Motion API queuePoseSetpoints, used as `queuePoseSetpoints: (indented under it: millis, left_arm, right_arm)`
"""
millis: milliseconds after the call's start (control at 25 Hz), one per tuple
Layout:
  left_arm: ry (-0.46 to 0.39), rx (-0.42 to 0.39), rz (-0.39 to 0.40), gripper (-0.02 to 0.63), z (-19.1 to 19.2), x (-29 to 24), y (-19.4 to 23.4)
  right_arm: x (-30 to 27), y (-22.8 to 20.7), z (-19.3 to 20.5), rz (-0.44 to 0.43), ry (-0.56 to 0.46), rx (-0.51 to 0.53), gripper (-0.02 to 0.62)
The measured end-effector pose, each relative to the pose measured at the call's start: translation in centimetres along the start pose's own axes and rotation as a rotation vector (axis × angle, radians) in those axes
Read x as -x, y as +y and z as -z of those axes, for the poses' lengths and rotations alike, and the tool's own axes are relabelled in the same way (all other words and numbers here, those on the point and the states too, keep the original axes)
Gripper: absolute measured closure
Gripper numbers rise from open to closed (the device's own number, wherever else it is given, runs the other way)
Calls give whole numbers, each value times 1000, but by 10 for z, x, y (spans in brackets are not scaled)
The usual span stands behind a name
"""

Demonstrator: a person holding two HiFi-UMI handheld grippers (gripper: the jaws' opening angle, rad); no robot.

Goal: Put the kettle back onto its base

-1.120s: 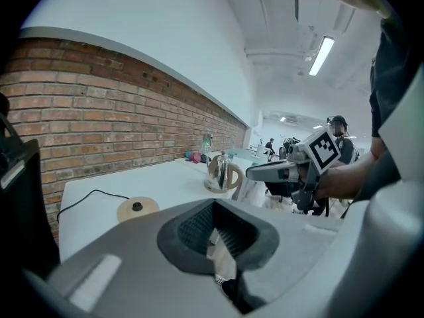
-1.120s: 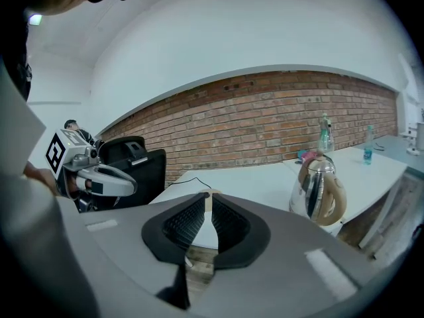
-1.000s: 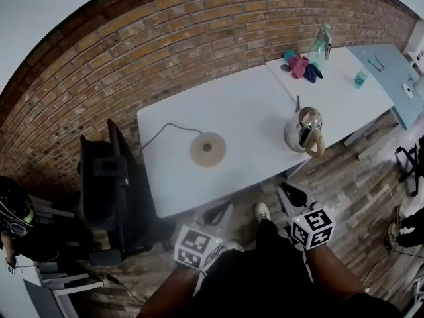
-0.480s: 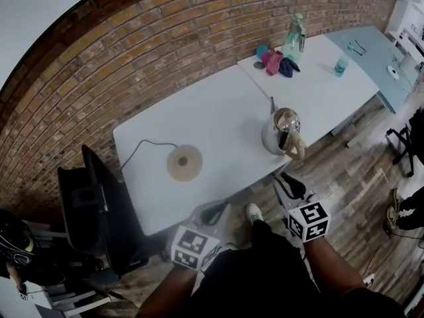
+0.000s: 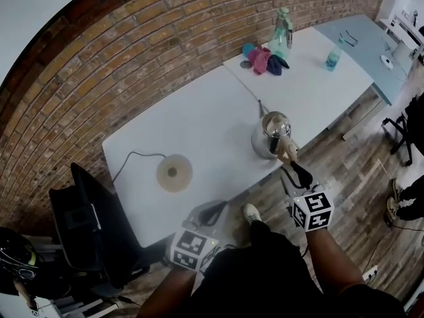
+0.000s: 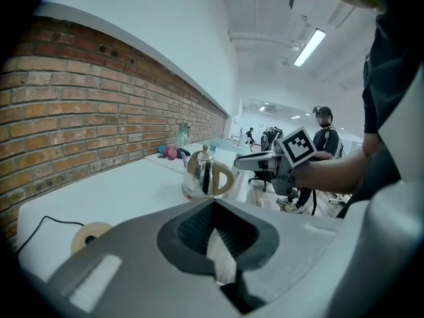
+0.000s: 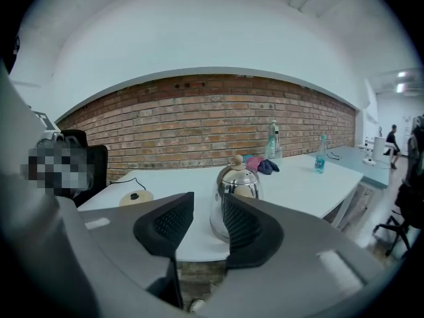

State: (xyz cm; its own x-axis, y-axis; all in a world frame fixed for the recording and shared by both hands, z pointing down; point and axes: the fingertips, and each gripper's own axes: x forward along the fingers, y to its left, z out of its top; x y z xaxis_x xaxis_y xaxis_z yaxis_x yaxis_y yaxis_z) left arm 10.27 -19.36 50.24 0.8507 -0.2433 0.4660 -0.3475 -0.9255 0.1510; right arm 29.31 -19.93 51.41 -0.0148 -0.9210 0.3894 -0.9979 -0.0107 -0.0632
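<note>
1. The shiny silver kettle with a tan handle (image 5: 270, 132) stands upright on the white table (image 5: 199, 108), close to the front edge. It is not on its base yet.
2. The round tan base (image 5: 173, 173) lies flat on the same table, well apart from the kettle, off to the left. Its thin black cord (image 5: 132, 156) runs toward the table's left edge. The cord probably ties the base to its spot, so the kettle has to go to it.
3. The right gripper (image 7: 209, 203) points at the kettle. Its fingers (image 7: 169, 227) are apart and hold nothing. The kettle shows in the gap, but a bit farther off. From above, the tips are near the handle, which sticks out toward the person. I think the fingers are spread so the handle can slip in between them.
4. The left gripper (image 6: 213, 205) sits low in front of the table. Its fingers (image 6: 189, 230) are together at the tips, with nothing in them. It looks like it is just waiting.
5. The next job, I guess, is to close on the handle, lift the kettle and carry it left, keeping it upright so it does not tip.
</note>
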Motion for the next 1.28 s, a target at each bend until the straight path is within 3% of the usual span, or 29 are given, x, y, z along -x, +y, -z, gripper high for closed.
queuePoseSetpoints:
  millis: [600,1280]
  left_arm:
    - [44,9,10,606,-3,-36,16]
    - [70,29,0,606,-5,-59,29]
  right_arm:
    - [-52,-58,38,86,105,13,370]
    - [-84,-73,53,47,163,25,379]
